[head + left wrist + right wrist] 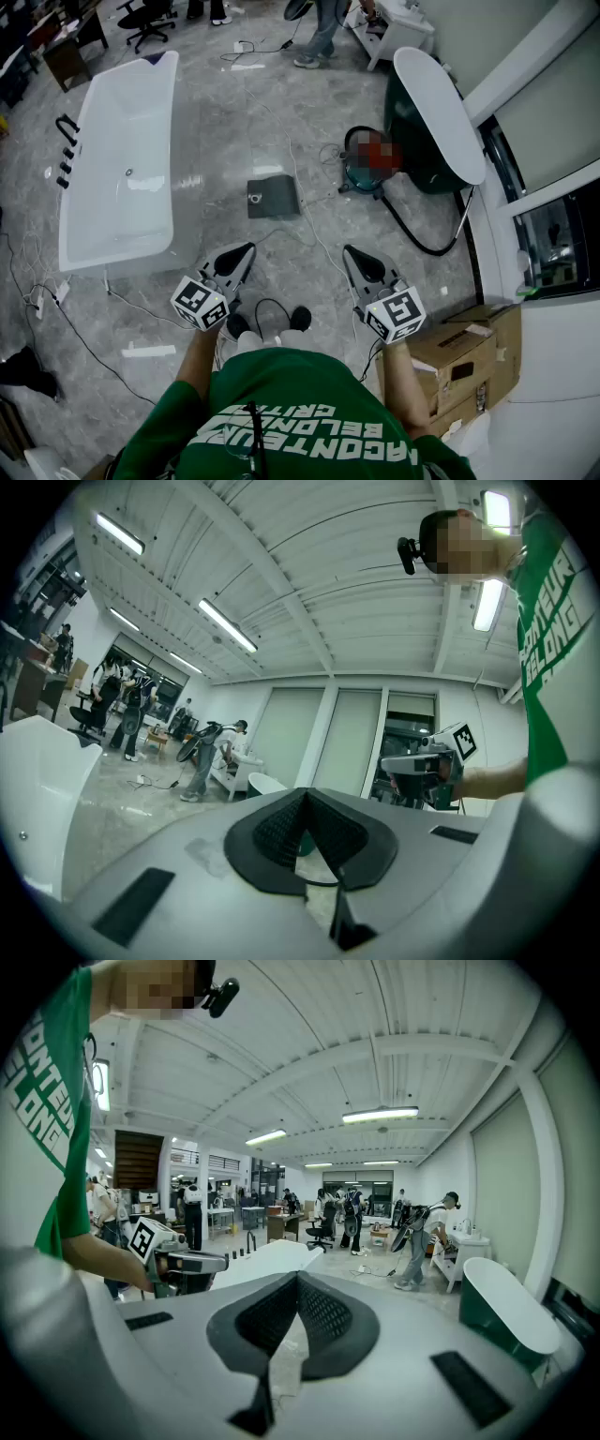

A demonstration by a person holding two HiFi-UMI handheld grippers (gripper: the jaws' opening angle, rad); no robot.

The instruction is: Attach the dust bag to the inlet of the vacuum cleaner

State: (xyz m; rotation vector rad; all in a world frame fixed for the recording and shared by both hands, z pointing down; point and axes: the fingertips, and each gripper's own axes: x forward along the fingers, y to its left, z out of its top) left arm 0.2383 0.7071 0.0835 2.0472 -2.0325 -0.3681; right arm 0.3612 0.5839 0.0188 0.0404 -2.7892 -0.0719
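Observation:
The dust bag (273, 198), a flat grey sheet with a round hole, lies on the grey floor ahead of me. To its right stands the teal vacuum cleaner (367, 171), partly under a mosaic patch, and its black hose (417, 239) curves off to the right. I hold both grippers at waist height, well short of the bag and the vacuum. My left gripper (246, 251) (305, 794) is shut with nothing in it. My right gripper (352, 253) (298, 1277) is also shut and holds nothing. Each gripper view shows the other gripper beside it.
A white bathtub (122, 178) stands on the left and a dark green one (436, 112) behind the vacuum. Cardboard boxes (469, 356) sit at my right. Cables (94, 352) trail over the floor. People and an office chair (150, 19) are at the far end.

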